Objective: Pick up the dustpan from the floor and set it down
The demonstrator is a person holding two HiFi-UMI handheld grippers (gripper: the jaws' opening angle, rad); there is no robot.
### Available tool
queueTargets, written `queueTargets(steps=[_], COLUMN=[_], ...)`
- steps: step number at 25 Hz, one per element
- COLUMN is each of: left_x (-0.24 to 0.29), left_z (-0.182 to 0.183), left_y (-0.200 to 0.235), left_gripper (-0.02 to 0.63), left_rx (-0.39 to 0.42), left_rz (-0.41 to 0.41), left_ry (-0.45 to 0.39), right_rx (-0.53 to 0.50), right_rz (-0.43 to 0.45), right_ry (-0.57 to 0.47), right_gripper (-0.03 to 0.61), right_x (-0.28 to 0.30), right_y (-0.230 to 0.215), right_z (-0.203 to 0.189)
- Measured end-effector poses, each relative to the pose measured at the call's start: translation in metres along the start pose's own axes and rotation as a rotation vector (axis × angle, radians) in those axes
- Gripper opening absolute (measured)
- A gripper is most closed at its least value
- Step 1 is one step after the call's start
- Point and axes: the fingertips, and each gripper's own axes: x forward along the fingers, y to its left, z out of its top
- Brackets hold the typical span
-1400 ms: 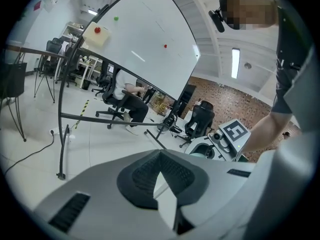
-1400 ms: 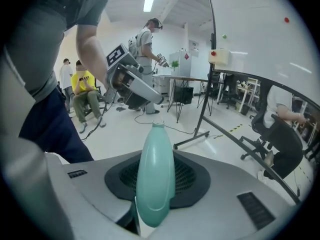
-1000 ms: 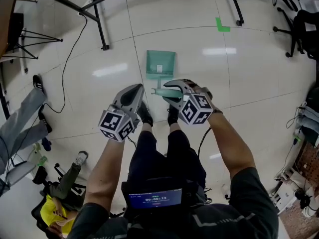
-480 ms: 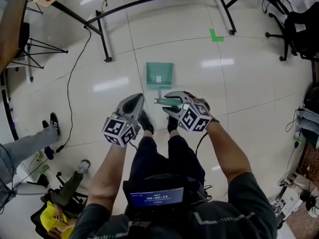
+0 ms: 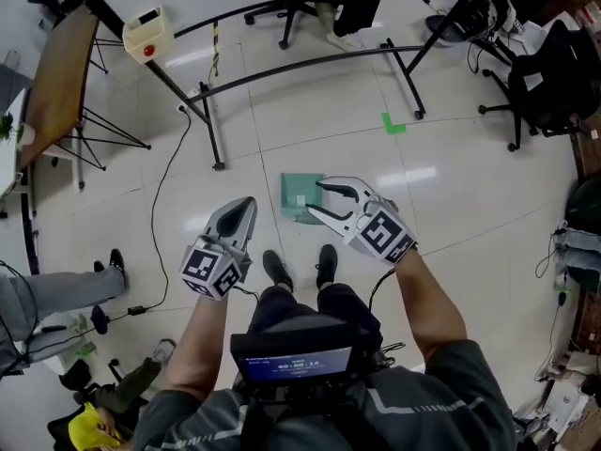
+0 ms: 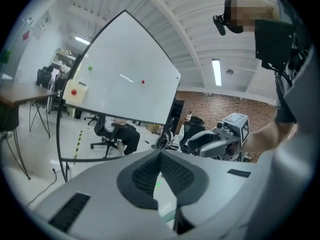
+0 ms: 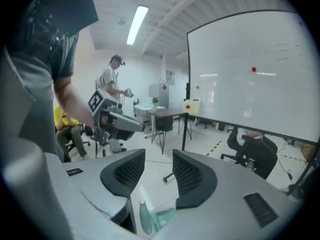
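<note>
The green dustpan (image 5: 296,192) lies flat on the tiled floor (image 5: 451,205), just ahead of your shoes (image 5: 278,271). Nothing grips it, so it looks set down rather than carried. Your right gripper (image 5: 315,196) hangs above it with its jaws apart. They have just been opening, and nothing sits between the pads; the dustpan shows only through the gap, well below them. I read that as a release, with the hand clear of the pan. Your left gripper (image 5: 247,204) is held alongside, jaws together on nothing, probably because a light pan needs only one hand.
</note>
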Motion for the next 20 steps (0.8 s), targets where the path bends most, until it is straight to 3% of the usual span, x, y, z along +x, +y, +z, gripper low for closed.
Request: queueTargets(steps=[3,5,7,9,14,18,20], left_x=[-0.021,-0.04,-0.063,-0.085,-0.115,-0.113,-0.112], left_z=[0.066,0.103,0.133,0.155,0.179,0.182,0.185], left_y=[-0.035,-0.058,-0.081,-0.099,-0.126,-0.163,-0.18], left_gripper=[0.028,0.028,0.028,0.028,0.026,0.026,0.026], left_rx=[0.074,0.094,0.125,0.148,0.157,0.265,0.242], left_rz=[-0.012,-0.023,-0.037,-0.032,0.022,0.038,0.034], left_ry=[-0.079,-0.119,-0.153,-0.179,-0.216,-0.203,-0.22], right_rx=[-0.006,-0.011,-0.003,0.006,-0.025,-0.044,-0.046], right_rz=[-0.05,-0.123,-0.207,-0.214,-0.179,-0.196,-0.193], right_ry=[-0.128,-0.212,-0.294,-0.326,-0.325,-0.301,-0.29], right_gripper=[0.135,0.126,0.021,0.02,0.02,0.019,0.019], right_x=[-0.043,-0.074,-0.106,-0.129,-0.156,-0.179,-0.191], right_y=[0.0,0.002,0.003,0.012,0.04,0.047,0.044], right_z=[0.079,0.124,0.164,0.191,0.215,0.209,0.203])
